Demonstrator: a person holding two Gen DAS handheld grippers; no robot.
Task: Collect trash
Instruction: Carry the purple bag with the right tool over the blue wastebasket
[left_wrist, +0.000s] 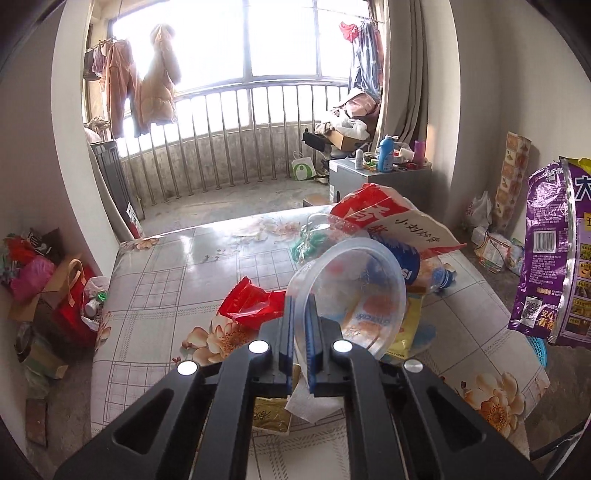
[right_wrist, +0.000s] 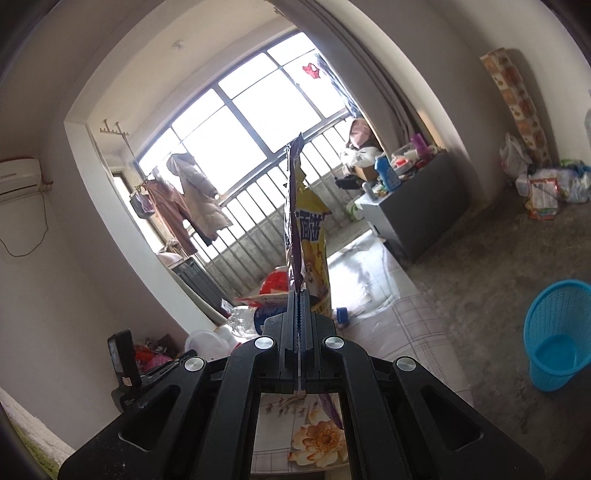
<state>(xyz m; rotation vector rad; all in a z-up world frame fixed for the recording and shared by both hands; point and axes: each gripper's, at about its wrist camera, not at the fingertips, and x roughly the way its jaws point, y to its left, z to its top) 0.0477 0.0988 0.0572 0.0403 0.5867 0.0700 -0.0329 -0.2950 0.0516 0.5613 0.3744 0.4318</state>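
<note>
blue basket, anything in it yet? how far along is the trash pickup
Done: nothing that shows; the blue basket looks empty on the floor. In hand: the left gripper is clamped on the rim of a clear plastic tub, and the right gripper pinches a purple snack bag. Left: a red wrapper, a red-and-white bag and a plastic bottle lie on the table.

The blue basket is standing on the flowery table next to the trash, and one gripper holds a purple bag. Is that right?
Not quite. The blue basket stands on the floor beside the flowery table, not on it; the right wrist view shows this. The rest holds: the right gripper is shut on the purple bag.
</note>
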